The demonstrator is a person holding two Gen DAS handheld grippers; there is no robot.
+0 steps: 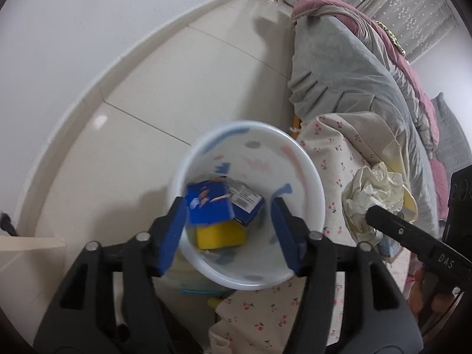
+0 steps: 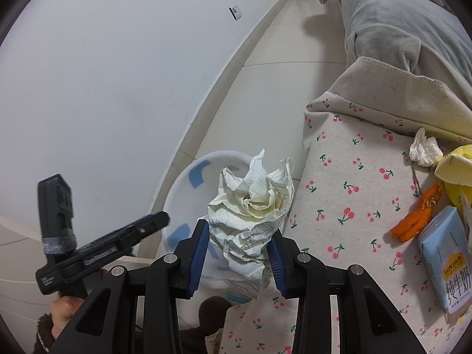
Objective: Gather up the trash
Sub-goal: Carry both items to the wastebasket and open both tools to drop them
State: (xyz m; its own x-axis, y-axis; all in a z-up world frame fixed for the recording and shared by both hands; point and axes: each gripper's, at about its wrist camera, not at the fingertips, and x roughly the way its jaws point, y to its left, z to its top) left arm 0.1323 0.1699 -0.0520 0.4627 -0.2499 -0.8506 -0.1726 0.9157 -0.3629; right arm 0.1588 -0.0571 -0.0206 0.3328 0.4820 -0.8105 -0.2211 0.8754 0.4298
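The left gripper (image 1: 228, 230) hangs over the white bin (image 1: 247, 206) with its blue fingers (image 1: 174, 236) spread apart and nothing between them. Right below it, inside the bin, lie a blue box (image 1: 224, 203) and a yellow sponge (image 1: 221, 234). The right gripper (image 2: 237, 258) squeezes a ball of crumpled paper (image 2: 253, 203) between its fingers, close to the bin's rim. To its right, on the cherry-print bed sheet (image 2: 348, 183), lie a white tissue (image 2: 424, 149), an orange peel (image 2: 416, 218) and a milk carton (image 2: 445, 256).
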